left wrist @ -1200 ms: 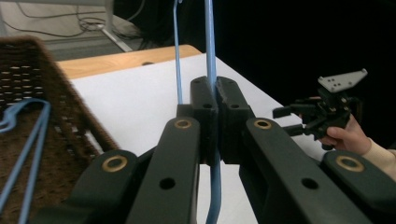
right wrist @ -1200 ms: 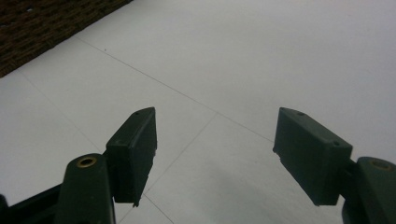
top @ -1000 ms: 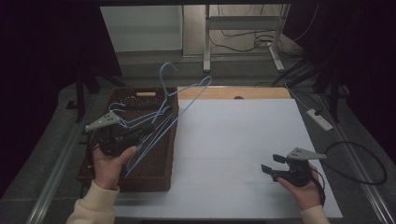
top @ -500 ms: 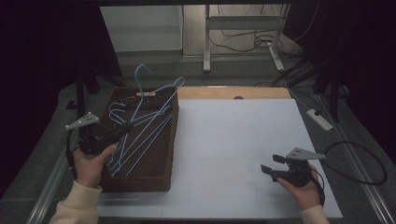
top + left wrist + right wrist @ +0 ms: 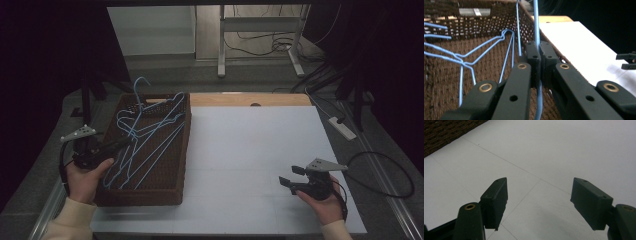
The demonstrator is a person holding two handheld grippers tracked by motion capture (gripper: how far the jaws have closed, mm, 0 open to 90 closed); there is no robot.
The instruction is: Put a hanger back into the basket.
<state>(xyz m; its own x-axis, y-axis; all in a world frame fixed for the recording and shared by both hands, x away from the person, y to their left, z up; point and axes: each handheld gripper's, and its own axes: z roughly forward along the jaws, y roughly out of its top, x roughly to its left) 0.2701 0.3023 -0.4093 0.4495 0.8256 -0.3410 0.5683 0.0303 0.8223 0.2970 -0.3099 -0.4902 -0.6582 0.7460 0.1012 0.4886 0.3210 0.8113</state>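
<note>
Item: light-blue wire coat hanger [image 5: 537,30], clamped. The left gripper [image 5: 539,53] has its jaws pressed together on one thin wire run of this hanger; in the left gripper view the wire passes straight up between the pads and on toward the top of the frame. In the high view the left gripper [image 5: 117,146] sits at middle left, over the left rim of the container.

Container: dark brown woven rectangular basket [image 5: 176,165], left half of the high view, long axis running from near edge to far edge. Contents: a loose tangle of blue wire hangers [image 5: 145,137], overlapping, long wires slanting from lower left to upper right; one hook [image 5: 141,85] rises above the far rim. How many hangers lie there cannot be told.

Surround: white sheet-covered tabletop [image 5: 255,160], bare from the basket's right wall across to the right edge; a pale wooden strip [image 5: 250,99] lies along its far edge.

Right gripper [image 5: 289,181]: lower right of the high view, in the person's hand, low over the white surface, well apart from the basket. Jaws spread wide with nothing between them [image 5: 539,205].
</note>
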